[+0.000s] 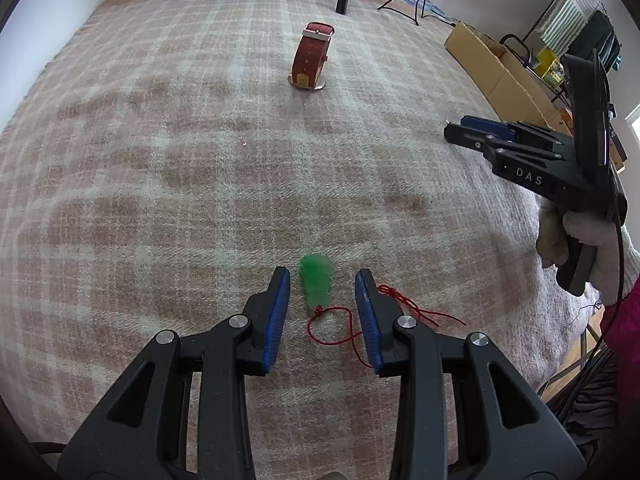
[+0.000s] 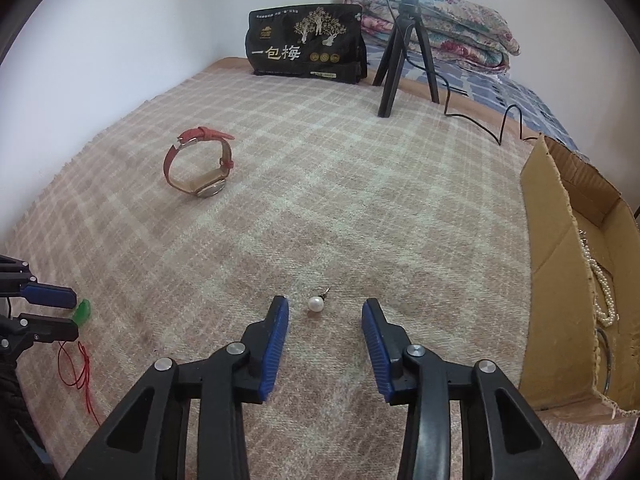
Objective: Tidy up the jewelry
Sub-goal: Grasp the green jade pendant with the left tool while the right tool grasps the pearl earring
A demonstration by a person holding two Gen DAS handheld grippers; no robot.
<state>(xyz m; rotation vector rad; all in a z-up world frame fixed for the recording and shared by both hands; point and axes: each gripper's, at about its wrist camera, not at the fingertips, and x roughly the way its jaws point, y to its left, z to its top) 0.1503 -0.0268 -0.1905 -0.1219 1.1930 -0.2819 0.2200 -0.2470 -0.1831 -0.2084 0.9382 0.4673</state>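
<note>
A green jade pendant (image 1: 316,282) on a red cord (image 1: 340,326) lies on the plaid blanket, between the tips of my open left gripper (image 1: 323,286); it also shows in the right wrist view (image 2: 83,311). A white pearl earring (image 2: 315,304) lies just ahead of my open right gripper (image 2: 326,312). A red-strapped watch (image 1: 310,56) stands further back on the blanket, also seen in the right wrist view (image 2: 200,168). The right gripper (image 1: 476,134) shows at the right of the left wrist view. A cardboard box (image 2: 560,280) at the right holds a pearl necklace (image 2: 602,284).
A black snack bag (image 2: 306,42) and a black tripod (image 2: 404,48) with a trailing cable stand at the far edge of the bed. Folded floral quilts (image 2: 440,20) lie behind them. The cardboard box (image 1: 496,68) borders the blanket's right side.
</note>
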